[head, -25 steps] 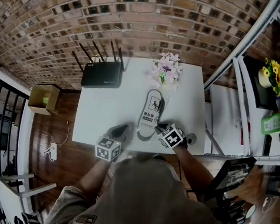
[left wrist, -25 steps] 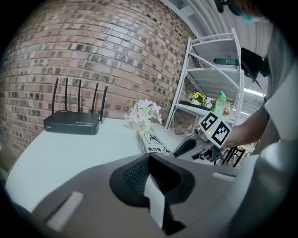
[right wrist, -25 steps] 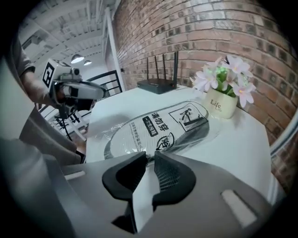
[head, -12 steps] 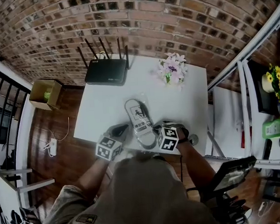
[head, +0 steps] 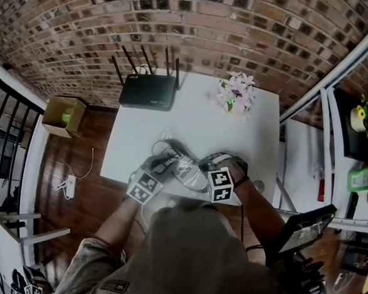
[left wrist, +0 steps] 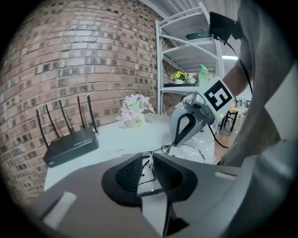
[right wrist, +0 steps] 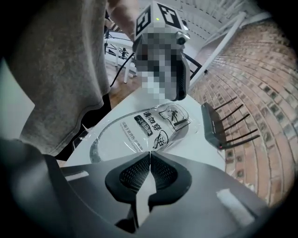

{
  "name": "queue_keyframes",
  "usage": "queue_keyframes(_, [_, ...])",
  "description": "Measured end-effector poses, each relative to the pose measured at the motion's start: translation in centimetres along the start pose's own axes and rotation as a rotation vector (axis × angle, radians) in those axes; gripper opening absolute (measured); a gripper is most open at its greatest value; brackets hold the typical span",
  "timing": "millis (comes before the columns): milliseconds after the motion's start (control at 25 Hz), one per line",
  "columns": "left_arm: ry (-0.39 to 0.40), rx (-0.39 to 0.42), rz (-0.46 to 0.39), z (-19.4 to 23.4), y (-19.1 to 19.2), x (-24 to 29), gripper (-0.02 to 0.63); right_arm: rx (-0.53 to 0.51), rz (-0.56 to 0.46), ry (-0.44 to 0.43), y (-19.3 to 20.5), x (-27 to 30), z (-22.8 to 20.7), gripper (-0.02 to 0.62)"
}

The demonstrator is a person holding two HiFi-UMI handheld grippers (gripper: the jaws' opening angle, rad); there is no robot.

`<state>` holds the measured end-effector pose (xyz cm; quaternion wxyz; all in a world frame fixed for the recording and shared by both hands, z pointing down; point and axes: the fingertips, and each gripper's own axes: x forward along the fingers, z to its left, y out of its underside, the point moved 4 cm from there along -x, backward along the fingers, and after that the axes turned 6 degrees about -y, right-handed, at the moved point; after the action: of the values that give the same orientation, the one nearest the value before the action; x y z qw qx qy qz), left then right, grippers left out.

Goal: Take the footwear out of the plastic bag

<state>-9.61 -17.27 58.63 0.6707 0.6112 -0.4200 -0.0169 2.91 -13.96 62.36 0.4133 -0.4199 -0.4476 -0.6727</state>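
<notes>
Left claw (left wrist: 147, 155) easing open, plastic bag (right wrist: 139, 132) film loose between its pads; right claw (right wrist: 150, 153) closed tight, pinching bag's edge, bag lying on white table (head: 188, 114).

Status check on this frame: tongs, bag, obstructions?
Left tongs opening around plastic bag edge. Right tongs shut on its edge. Footwear inside. Nothing blocking.

Left tongs (left wrist: 147, 157) low in front, black pads opening. Thin printed edge of plastic bag (left wrist: 192, 153) sits in gap between them. Right tongs (left wrist: 172, 145) point down, tip touching bag. White surface (left wrist: 116, 138) holds black router (left wrist: 72, 147) and pink flowers (left wrist: 135, 110). Brick wall (left wrist: 70, 60) behind. Metal shelf (left wrist: 186, 60) at right.
</notes>
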Motion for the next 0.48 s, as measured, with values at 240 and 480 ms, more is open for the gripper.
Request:
queue_keyframes(240, [0.137, 0.336, 0.055, -0.6, -1.5, 1.3, 0.151, -0.173, 0.034, 0.107, -1.7, -1.7, -0.7, 0.015])
queue_keyframes(480, [0.266, 0.581, 0.117, -1.6, -3.2, 2.5, 0.261, -0.261, 0.049, 0.206, -2.8, -3.3, -0.9, 0.014])
